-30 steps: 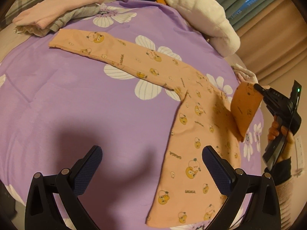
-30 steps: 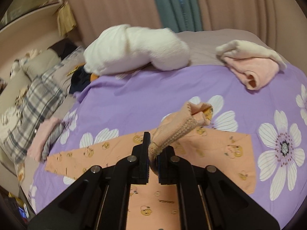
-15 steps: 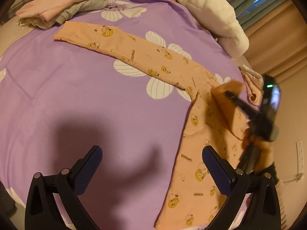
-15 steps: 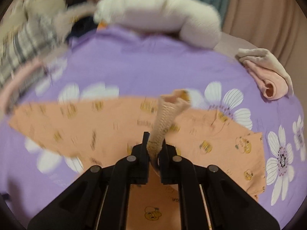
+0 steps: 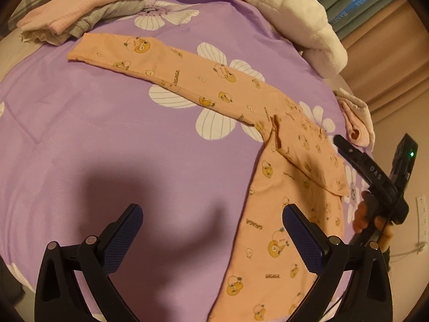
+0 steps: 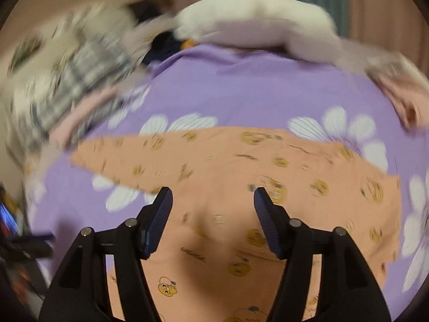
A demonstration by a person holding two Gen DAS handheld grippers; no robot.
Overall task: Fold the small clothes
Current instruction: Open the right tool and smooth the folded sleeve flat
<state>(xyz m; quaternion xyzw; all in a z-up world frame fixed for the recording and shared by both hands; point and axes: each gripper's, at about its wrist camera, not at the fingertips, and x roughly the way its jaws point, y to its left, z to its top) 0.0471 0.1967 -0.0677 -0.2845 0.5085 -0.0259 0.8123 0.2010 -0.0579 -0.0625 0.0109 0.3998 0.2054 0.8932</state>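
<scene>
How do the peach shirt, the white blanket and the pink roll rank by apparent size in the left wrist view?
1. Peach shirt
2. White blanket
3. Pink roll
The blanket lies farther off, partly cropped, so its true size is unsure.

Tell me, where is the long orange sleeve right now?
In the left wrist view, the long sleeve lies flat on the purple sheet, stretching up-left toward the pink folded clothes.

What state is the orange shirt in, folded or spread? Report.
Partly folded: one sleeve lies across the orange shirt; the other sleeve is stretched flat on the purple sheet.
</scene>
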